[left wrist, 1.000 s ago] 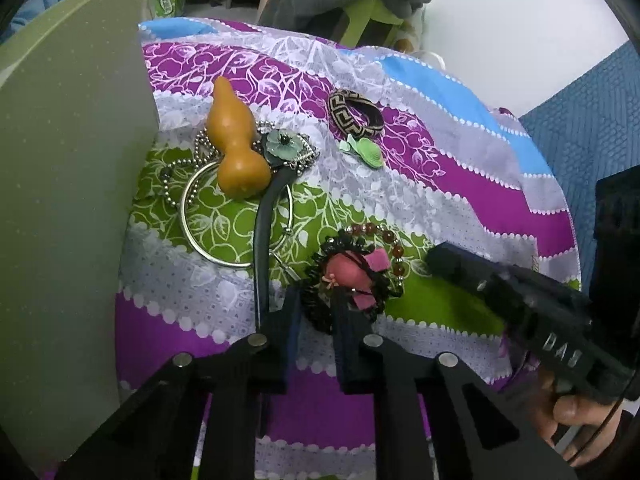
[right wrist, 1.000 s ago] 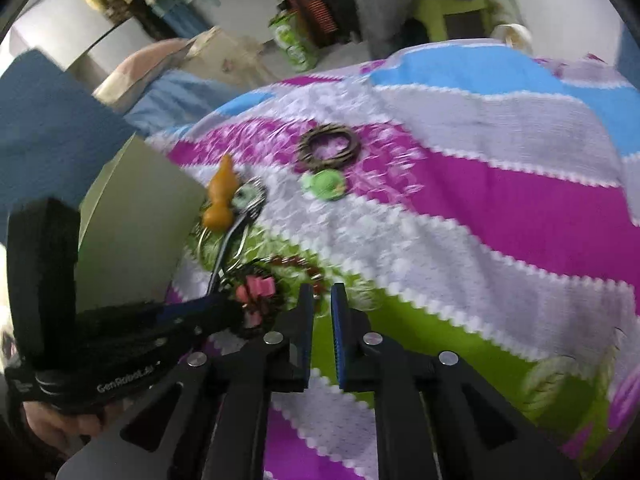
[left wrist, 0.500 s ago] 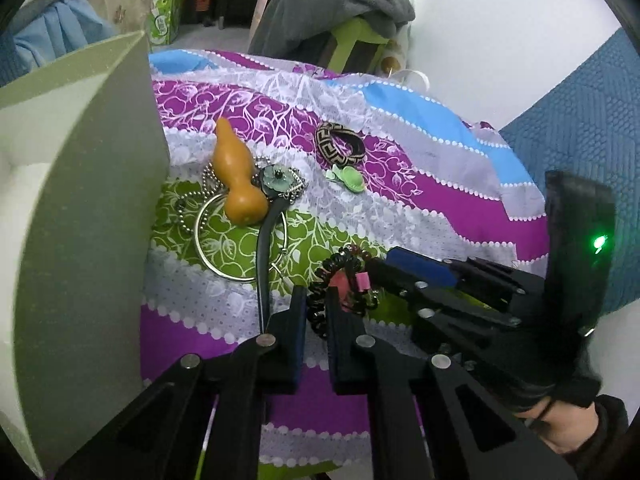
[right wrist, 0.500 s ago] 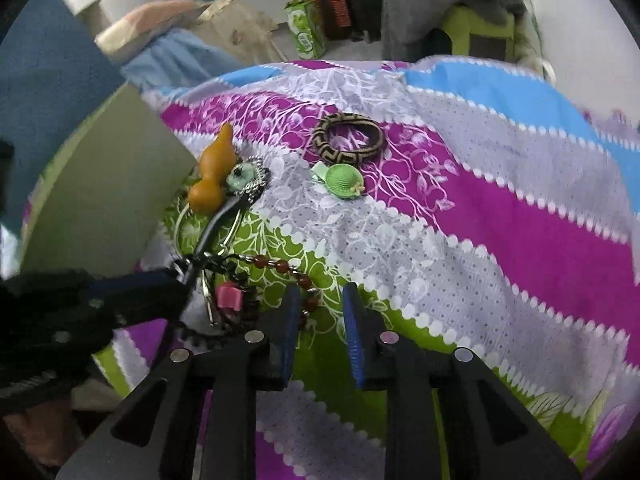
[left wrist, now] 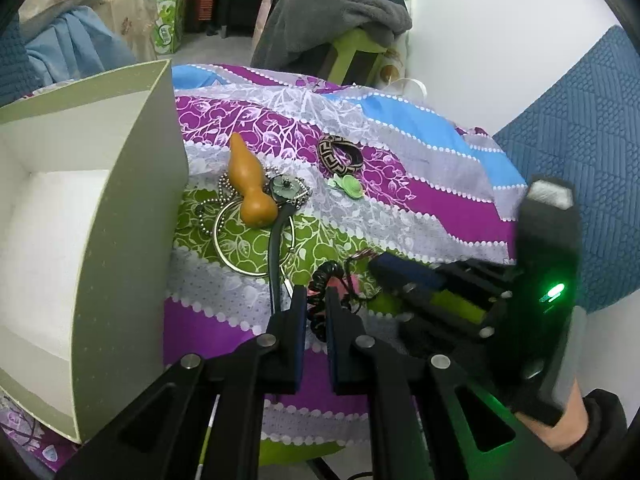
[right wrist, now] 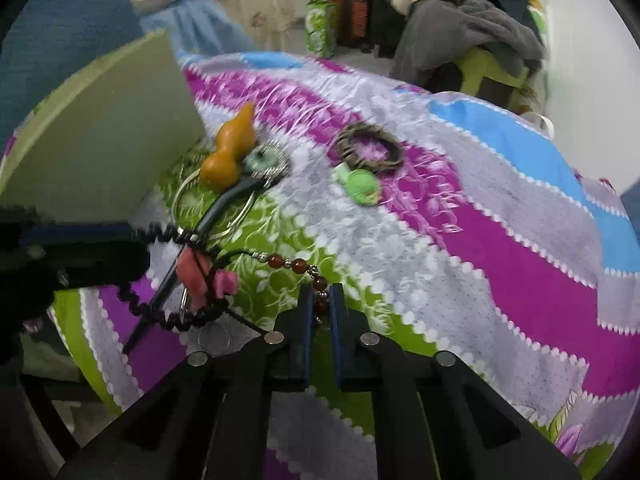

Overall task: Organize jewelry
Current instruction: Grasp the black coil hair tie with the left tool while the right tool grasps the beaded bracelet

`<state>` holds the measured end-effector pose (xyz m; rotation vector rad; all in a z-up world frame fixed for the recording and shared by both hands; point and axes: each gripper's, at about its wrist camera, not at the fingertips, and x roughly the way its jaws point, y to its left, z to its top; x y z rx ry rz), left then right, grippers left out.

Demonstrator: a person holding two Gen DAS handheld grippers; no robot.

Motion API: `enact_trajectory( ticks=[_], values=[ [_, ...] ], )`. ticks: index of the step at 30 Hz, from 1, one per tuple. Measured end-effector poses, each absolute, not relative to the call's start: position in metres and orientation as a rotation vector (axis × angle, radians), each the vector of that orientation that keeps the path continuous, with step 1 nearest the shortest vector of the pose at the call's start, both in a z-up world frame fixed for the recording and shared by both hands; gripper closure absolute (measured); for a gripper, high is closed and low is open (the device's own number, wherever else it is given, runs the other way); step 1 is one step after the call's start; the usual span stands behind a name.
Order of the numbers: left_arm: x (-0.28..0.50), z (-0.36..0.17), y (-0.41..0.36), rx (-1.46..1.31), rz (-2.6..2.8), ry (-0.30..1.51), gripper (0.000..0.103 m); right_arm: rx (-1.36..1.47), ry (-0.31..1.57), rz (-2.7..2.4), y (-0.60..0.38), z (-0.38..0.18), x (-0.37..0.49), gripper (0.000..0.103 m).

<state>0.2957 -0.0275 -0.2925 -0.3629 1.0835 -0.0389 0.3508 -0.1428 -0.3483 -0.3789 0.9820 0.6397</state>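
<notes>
The left gripper (left wrist: 316, 306) pinches the black coiled hair tie (left wrist: 320, 280); the right gripper (right wrist: 320, 300) clamps the red bead bracelet (right wrist: 298, 266).

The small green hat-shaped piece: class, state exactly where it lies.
In the left wrist view the green hat-shaped piece lies on the patterned cloth, just in front of the black-and-gold bangle and right of the orange gourd.

both claws nearly closed, left claw (left wrist: 316, 308) beside right claw (right wrist: 320, 304)
</notes>
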Motion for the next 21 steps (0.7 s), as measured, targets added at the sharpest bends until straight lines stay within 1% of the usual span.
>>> enact_trajectory(
  ticks=[9,15,18,21],
  values=[
    [0.293,-0.29,-0.027,-0.356,-0.033,1.077,0.096,-0.214,0.885,0.643,-0.172,-0.302,0.345,0.098],
    [0.292,-0.295,-0.03,-0.346,-0.039,1.088,0.096,-0.147,0.877,0.653,-0.18,-0.291,0.336,0.098],
    [0.291,-0.295,-0.032,-0.348,-0.047,1.09,0.096,-0.075,0.844,0.668,-0.191,-0.279,0.331,0.098],
    [0.29,-0.29,-0.033,-0.333,-0.044,1.08,0.096,-0.066,0.81,0.641,-0.197,-0.269,0.325,0.098]
  ],
)
